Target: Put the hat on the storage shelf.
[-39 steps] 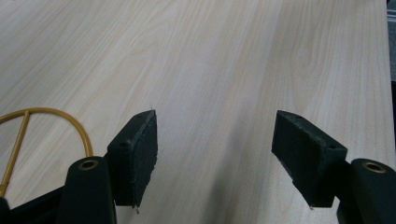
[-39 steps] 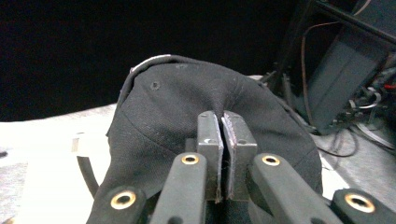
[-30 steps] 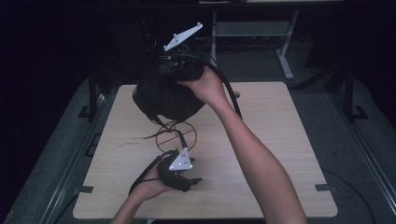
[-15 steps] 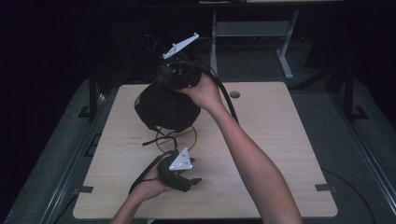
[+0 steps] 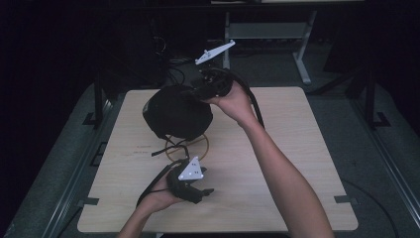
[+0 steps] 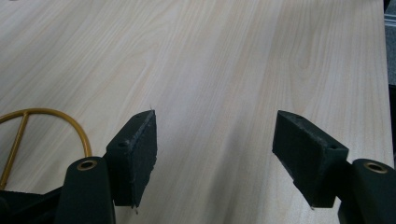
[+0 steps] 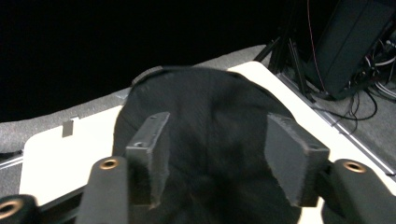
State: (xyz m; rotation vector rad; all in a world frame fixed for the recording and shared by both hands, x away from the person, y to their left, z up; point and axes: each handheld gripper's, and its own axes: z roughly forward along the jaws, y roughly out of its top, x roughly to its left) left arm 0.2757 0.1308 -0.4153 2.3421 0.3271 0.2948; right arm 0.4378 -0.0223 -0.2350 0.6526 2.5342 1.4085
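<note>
Cap [image 5: 176,115] dome-up over gold stand [image 5: 198,146], right tongs [image 5: 190,93] parted above.

the left gripper [image 5: 208,190] rests low near the table's [image 5: 297,148] near edge, held in the left hand [image 5: 161,196], its jaws standing wide apart. the right gripper [image 5: 190,93], on an outstretched arm toward the far edge, has just been opening its jaws.
</note>
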